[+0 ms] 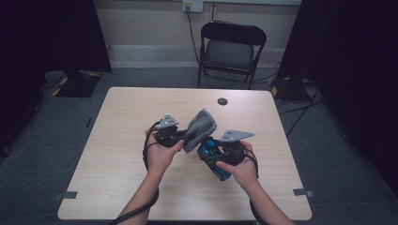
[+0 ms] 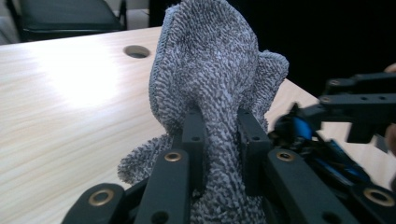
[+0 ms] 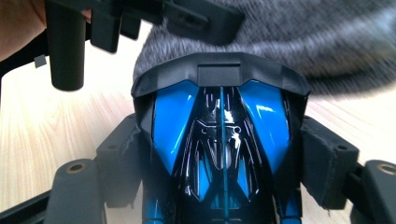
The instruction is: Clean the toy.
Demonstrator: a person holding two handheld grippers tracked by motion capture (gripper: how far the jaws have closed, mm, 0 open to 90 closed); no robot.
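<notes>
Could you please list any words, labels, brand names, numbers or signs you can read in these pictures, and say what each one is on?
None can be read.
Blue and black toy car: glossy panels and line patterns, no lettering legible.
Grey cloth: plain weave, no tag visible.
Wall socket plate: too small to make out any marking.
Table and chair: no label visible.

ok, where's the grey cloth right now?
In the high view the grey cloth is mid-table, clamped in the left gripper, lifted off the table right beside the blue toy car.
</notes>
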